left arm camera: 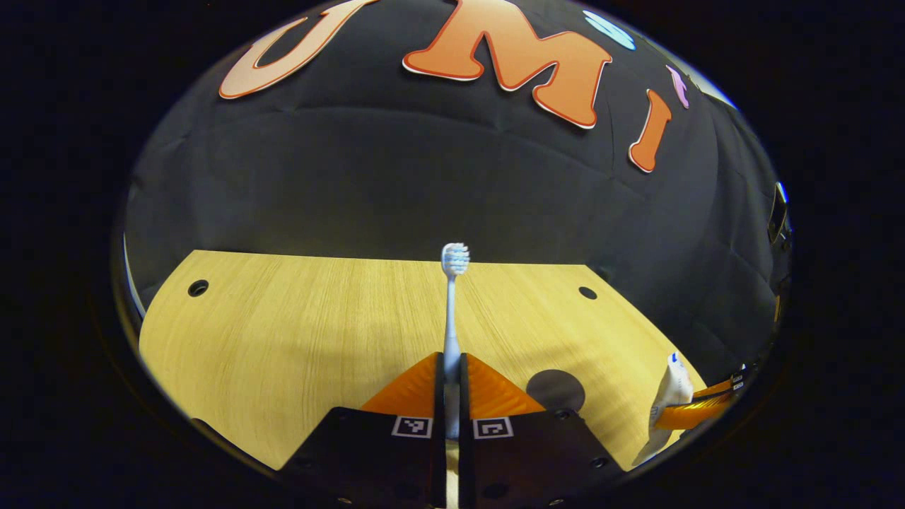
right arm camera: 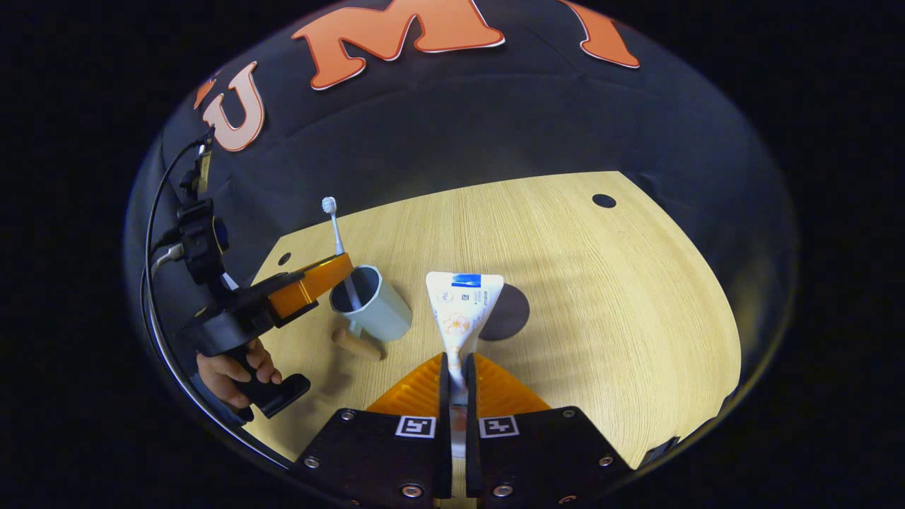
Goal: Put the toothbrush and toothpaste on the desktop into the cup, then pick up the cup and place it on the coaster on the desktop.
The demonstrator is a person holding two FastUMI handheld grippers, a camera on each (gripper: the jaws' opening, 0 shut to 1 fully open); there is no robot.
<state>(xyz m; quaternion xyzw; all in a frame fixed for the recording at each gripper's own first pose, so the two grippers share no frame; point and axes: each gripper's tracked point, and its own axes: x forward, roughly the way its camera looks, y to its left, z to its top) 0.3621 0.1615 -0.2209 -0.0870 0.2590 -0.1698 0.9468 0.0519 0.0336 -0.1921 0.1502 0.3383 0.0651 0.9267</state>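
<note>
My left gripper (left arm camera: 451, 366) is shut on the handle of a pale blue toothbrush (left arm camera: 453, 283), whose bristle head points away over the desk. In the right gripper view that toothbrush (right arm camera: 332, 225) stands nearly upright with its lower end inside the mouth of a pale blue-grey cup (right arm camera: 375, 307) with a wooden handle; the left gripper (right arm camera: 338, 267) grips it just above the rim. My right gripper (right arm camera: 457, 366) is shut on the narrow end of a white toothpaste tube (right arm camera: 463, 300), held above the desk to the right of the cup. A dark round coaster (right arm camera: 510, 314) lies behind the tube.
The wooden desk (right arm camera: 601, 304) has small round holes near its back corners. A hand (right arm camera: 233, 375) holds the left gripper's black grip at the desk's left edge, cables trailing above it. In the left gripper view the coaster (left arm camera: 556, 389) lies right of my fingers, with the toothpaste (left arm camera: 672, 392) farther right.
</note>
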